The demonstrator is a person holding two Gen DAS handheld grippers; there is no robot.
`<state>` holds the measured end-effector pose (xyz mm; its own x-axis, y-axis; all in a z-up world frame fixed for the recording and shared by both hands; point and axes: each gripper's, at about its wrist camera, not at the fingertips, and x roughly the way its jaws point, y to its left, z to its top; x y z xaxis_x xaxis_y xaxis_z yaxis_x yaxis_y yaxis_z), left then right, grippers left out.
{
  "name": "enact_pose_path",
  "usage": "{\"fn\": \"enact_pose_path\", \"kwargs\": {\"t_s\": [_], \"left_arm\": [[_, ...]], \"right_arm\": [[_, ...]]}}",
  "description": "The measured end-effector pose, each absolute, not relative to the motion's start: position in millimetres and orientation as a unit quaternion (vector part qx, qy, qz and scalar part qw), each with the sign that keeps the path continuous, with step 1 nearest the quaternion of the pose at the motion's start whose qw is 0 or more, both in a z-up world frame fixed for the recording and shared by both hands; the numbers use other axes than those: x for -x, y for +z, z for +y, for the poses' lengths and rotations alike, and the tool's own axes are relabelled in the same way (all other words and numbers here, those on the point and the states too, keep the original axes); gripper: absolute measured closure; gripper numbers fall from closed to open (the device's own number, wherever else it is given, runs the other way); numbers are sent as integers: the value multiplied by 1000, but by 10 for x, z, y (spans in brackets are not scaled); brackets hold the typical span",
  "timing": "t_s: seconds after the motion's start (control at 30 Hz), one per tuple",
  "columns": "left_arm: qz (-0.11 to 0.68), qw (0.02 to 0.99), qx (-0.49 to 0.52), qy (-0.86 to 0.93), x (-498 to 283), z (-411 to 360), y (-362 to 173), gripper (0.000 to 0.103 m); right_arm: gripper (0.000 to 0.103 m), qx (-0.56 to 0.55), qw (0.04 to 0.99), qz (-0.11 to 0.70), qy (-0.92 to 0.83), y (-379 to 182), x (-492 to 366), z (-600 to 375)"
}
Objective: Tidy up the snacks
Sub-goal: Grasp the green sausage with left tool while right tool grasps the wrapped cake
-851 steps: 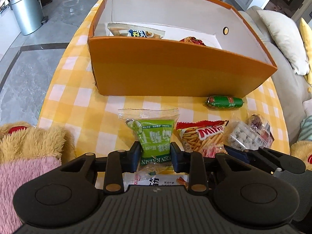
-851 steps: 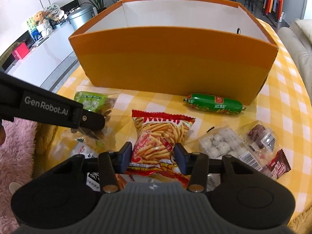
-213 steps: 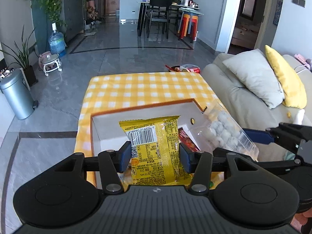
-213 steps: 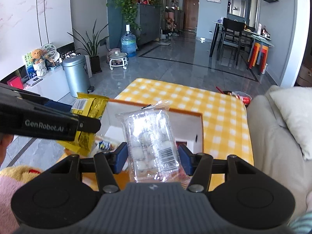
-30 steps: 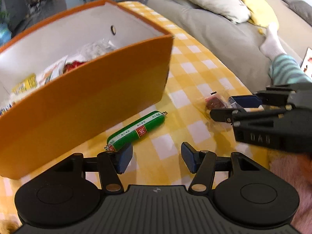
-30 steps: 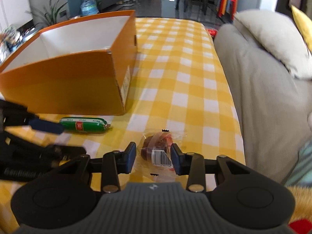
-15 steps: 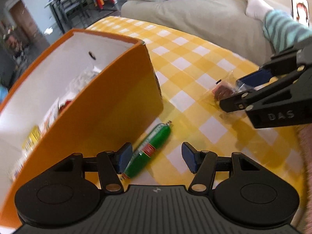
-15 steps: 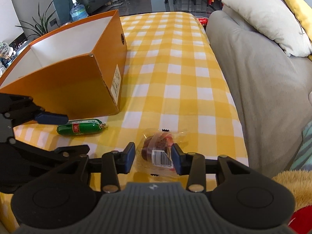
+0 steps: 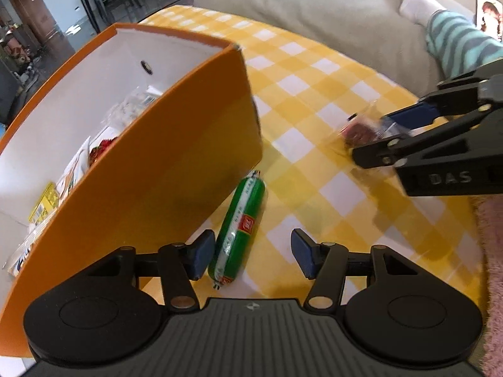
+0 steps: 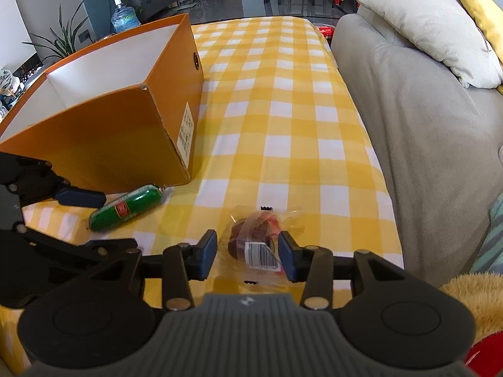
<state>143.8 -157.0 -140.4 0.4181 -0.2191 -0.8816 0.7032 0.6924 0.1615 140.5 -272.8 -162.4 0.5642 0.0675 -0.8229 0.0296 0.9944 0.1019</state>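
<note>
An orange box [image 9: 163, 169] [image 10: 103, 138] stands on the yellow checked tablecloth with several snack packs inside [image 9: 91, 154]. A green sausage stick [image 9: 240, 223] [image 10: 125, 209] lies on the cloth by the box's front wall. My left gripper [image 9: 251, 254] is open, with the sausage's near end beside its left finger. My right gripper [image 10: 248, 253] is open around a small clear packet of dark red snacks [image 10: 256, 237], which lies on the cloth between its fingers. That packet also shows blurred in the left wrist view [image 9: 358, 132].
A grey sofa [image 10: 424, 132] with a beige pillow [image 10: 430, 28] runs along the table's right edge. A person's striped leg [image 9: 456, 40] rests on it. Plush toys [image 10: 471, 301] sit at the near right. The checked tablecloth [image 10: 283, 100] stretches away beyond the box.
My left gripper has moved closer to the green sausage, which now lies between its fingers. My right gripper stays around the small red packet, jaws slightly wider apart.
</note>
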Motion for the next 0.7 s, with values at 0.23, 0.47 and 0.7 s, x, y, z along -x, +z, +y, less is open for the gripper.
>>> {"fn": "enact_pose_path", "kwargs": {"t_s": [0.23, 0.47, 0.7], "left_arm": [[466, 790, -280, -283, -1616, -1640, -1488, 40], [480, 798, -239, -274, -1663, -1575, -1517, 62], [481, 809, -225, -251, -1631, -1543, -1495, 74]], "right_arm": [[60, -54, 883, 467, 9, -1635, -1422, -2729], [58, -49, 882, 468, 7, -1670, -1465, -2714], [61, -25, 883, 468, 7, -1714, -1506, -2643]]}}
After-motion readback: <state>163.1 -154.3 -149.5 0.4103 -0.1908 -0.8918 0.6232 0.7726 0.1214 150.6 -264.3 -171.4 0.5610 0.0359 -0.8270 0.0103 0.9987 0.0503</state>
